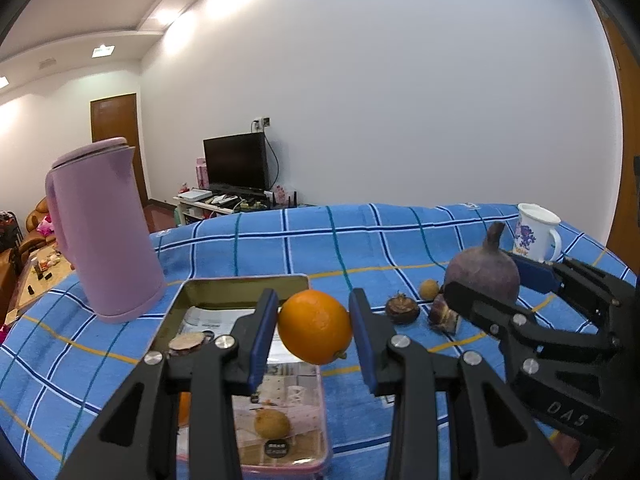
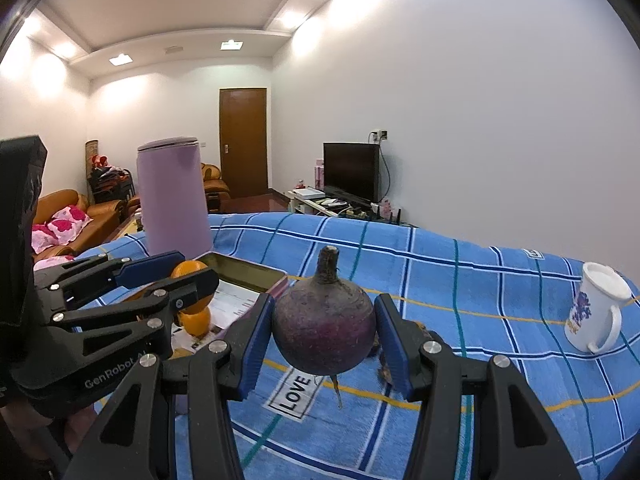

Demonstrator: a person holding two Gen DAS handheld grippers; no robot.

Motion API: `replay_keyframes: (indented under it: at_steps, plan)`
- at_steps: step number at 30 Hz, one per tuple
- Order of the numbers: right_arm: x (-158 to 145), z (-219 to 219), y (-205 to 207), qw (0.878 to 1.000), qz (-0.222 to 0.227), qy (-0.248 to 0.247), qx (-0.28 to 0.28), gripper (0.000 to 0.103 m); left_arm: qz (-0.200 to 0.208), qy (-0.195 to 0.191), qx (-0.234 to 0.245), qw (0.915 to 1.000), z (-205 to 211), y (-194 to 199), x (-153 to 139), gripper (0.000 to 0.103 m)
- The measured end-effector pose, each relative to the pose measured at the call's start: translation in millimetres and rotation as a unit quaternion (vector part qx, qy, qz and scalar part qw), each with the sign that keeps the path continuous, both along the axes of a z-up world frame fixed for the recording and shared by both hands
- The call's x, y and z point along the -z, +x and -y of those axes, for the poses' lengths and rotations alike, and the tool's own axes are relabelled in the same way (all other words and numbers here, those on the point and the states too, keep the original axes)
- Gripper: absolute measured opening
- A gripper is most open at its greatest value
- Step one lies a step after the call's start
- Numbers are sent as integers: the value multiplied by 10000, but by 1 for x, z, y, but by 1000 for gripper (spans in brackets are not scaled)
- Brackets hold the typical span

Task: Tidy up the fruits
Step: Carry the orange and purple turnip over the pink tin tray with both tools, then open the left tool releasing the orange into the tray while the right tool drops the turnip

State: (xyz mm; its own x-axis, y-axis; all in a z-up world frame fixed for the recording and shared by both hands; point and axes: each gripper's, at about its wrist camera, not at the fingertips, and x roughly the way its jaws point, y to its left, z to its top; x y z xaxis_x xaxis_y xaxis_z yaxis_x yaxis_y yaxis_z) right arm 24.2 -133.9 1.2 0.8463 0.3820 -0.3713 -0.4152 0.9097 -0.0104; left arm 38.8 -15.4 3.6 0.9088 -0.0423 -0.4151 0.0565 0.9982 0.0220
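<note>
While the left gripper [image 1: 315, 334] pinches an orange [image 1: 315, 331], the right gripper [image 2: 324, 340] clamps a beet [image 2: 323, 330] above "LOVE" [image 2: 296, 393].

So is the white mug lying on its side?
No, the white mug stands upright on the blue checked cloth, with its open top facing up and its handle to one side.

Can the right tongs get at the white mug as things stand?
Probably not yet: the right tongs are shut on the purple beet. The white mug stands unobstructed to their right on the cloth.
</note>
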Motion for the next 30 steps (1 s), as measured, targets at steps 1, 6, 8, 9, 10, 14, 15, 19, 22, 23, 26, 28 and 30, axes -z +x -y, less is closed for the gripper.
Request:
replay_keyframes:
  at_steps: [1,6,8,9,10,14,15,19,22,23,26,28,30]
  plan:
    - [0,-1,1,10000,-11,6,-24,53,-14,13,-38,10000,-2,0,0,38]
    - [-3,-9,5,9999,-43,-23,-126,53,-67,34,-164,9998,-14,0,2,38]
    - [-5,-14,6,9998,-35,-67,-181,53,-92,34,-202,9997,-19,0,2,38]
    - [-6,-16,6,9998,-35,-79,-206,53,-113,34,-231,9997,-22,-1,2,38]
    - [-6,-19,7,9997,-43,-81,-240,53,-127,37,-242,9996,-24,-1,2,38]
    - [-9,-28,9,9993,-97,-49,-355,53,-196,42,-347,9992,-33,-1,3,38]
    - [-9,-29,10,9992,-106,-53,-377,53,-220,33,-382,9990,-37,-1,2,38]
    - [-12,-41,13,9986,-167,-70,-498,53,-251,40,-490,9985,-47,-1,2,38]
    - [-13,-50,15,9981,-188,-84,-574,53,-303,32,-571,9979,-56,0,3,38]
    - [-13,-52,15,9980,-188,-95,-600,53,-315,27,-595,9977,-59,1,3,38]
    - [-14,-61,15,9974,-212,-122,-685,53,-352,8,-659,9972,-65,2,5,38]
    - [-13,-67,16,9968,-247,-135,-742,53,-373,6,-701,9968,-70,2,6,38]
    - [-11,-71,17,9964,-281,-148,-780,53,-408,4,-729,9965,-73,3,7,38]
